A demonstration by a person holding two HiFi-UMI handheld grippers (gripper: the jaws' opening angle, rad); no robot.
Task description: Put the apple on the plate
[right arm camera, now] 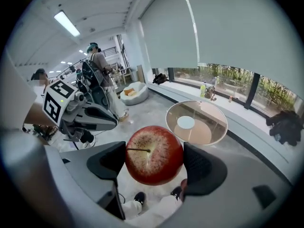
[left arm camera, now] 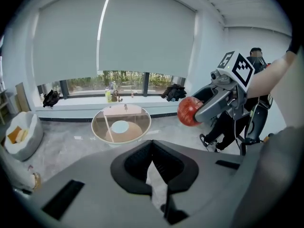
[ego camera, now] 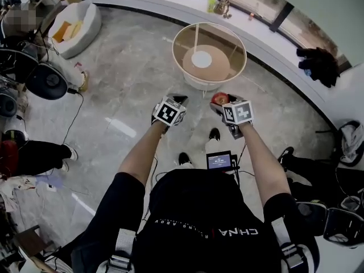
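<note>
A red apple (right arm camera: 153, 154) with its stem towards the camera sits clamped between the dark pads of my right gripper (right arm camera: 154, 159), held in the air above the floor. In the head view the apple (ego camera: 219, 99) shows just short of the round glass table (ego camera: 181, 61). A small white plate (ego camera: 201, 58) lies at the table's middle, also visible as the plate (right arm camera: 185, 122) ahead and to the right of the apple. My left gripper (ego camera: 176, 99) hangs beside the right one, its jaws (left arm camera: 152, 144) shut with nothing in them.
A white beanbag seat (ego camera: 74, 24) lies far left, a black fan (ego camera: 48, 81) and cables nearer. The curved window ledge (ego camera: 256, 36) behind the table carries a bottle (ego camera: 211, 1) and a black bag (ego camera: 318, 64). People stand at the left and right edges.
</note>
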